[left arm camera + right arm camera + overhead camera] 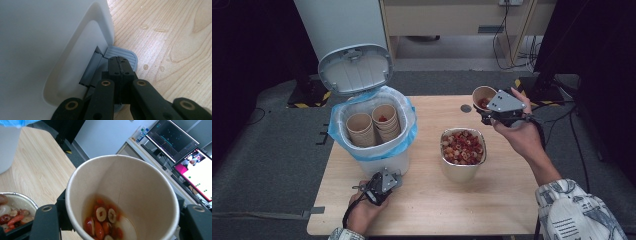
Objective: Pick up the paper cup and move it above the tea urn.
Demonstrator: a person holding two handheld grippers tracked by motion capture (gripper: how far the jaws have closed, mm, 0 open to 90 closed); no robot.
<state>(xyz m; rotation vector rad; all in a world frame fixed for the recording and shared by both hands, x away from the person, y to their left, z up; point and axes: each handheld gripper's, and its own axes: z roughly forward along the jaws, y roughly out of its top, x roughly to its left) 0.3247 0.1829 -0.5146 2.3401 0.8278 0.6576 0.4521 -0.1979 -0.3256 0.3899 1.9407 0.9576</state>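
The right gripper [490,111] grips a paper cup [122,197] above the table's [432,200] far edge. The left gripper [120,65], jaws closed, presses the bin's [377,127] pedal [122,53].

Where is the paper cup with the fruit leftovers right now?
In the high view the paper cup is at the table's far right, clamped in the right hand-held gripper, beyond the metal bowl.

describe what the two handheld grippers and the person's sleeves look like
Both grippers are black, with jointed link arms on brass-coloured pivots. The left gripper and right gripper each carry a grey three-cornered plate on top and trail a black cable. The right sleeve is pale with a dark printed pattern; the left cuff looks similar.
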